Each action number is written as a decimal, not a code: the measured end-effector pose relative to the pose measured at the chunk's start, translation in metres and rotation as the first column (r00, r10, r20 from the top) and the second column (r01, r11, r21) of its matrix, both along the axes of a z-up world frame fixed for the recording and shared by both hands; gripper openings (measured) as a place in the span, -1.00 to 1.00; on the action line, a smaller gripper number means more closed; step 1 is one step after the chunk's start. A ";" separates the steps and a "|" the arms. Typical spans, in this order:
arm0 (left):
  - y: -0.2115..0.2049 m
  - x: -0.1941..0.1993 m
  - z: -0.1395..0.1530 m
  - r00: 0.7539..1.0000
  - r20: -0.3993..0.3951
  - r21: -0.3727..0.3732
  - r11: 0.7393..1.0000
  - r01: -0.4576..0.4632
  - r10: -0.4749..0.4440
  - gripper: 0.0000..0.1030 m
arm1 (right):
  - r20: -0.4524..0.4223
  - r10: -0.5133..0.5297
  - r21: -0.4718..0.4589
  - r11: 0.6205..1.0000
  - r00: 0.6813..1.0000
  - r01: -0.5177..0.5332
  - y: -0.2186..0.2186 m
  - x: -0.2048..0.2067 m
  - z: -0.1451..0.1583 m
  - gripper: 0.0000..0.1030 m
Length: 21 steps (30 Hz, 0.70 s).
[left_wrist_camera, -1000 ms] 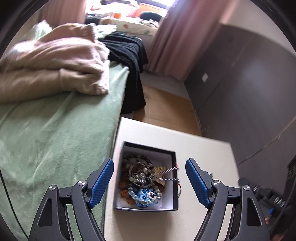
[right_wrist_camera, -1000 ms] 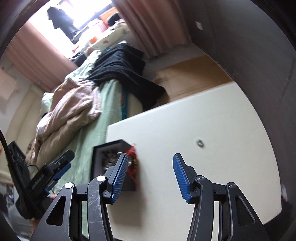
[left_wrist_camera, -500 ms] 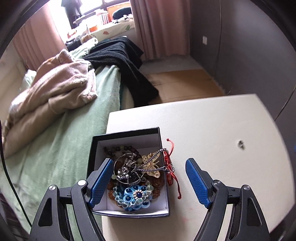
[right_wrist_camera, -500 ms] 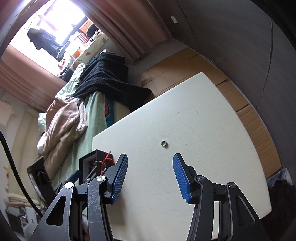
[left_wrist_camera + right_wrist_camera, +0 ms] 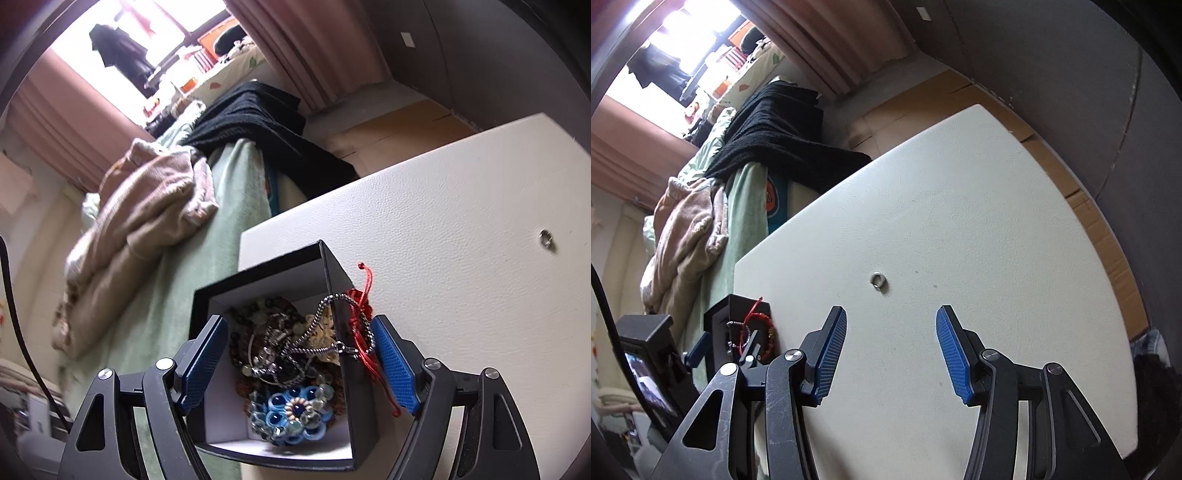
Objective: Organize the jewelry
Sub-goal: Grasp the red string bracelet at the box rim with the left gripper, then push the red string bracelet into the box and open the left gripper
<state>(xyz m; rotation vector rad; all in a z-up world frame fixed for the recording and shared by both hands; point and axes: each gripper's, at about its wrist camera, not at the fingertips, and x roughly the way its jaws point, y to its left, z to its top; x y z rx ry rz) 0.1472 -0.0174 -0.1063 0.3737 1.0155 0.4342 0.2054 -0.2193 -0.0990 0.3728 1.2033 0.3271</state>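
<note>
The left tool [image 5: 298,363] is spread wide with nothing in its grip; its two blue fingers [image 5: 393,363] sit one on each side of a black box [image 5: 334,275] with white inside walls; the box stands at the near left corner of the white bench [image 5: 461,206]; the box is full of jewelry; a blue bead flower [image 5: 291,413] lies at the near end of the heap; a silver chain [image 5: 314,332] and dark beads [image 5: 255,310] are tangled farther in; a red string bracelet [image 5: 364,332] hangs over the right wall of the box, half in and half out; the right tool [image 5: 891,350] is also spread wide and grips nothing; it is above the bare bench; a small silver ring [image 5: 877,279] lies alone on the bench, just past the fingers and well apart from the box; a bed with a green cover [image 5: 173,295] is to the left of the bench; a beige blanket [image 5: 140,221] and a black cloth [image 5: 255,122] lie on the bed.
</note>
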 end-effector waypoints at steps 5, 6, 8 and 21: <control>0.000 0.001 0.001 0.999 -0.020 -0.039 0.999 0.029 -0.030 -0.01 | 0.014 0.042 -0.056 0.998 0.999 -0.041 0.020 0.012 -0.008 0.00; -0.003 0.001 0.001 0.999 -0.025 -0.040 0.999 0.037 -0.038 -0.11 | 0.011 0.045 -0.066 0.997 0.999 -0.044 0.021 0.013 -0.010 0.00; -0.005 -0.001 0.007 0.999 -0.017 -0.052 0.997 0.050 -0.051 -0.21 | 0.003 0.052 -0.101 0.994 0.999 -0.051 0.026 0.017 -0.016 0.00; 0.029 -0.026 0.053 0.994 0.105 -0.382 0.923 0.048 -0.008 -0.90 | 0.040 0.105 -0.194 0.976 0.994 -0.095 0.049 0.025 -0.020 -0.07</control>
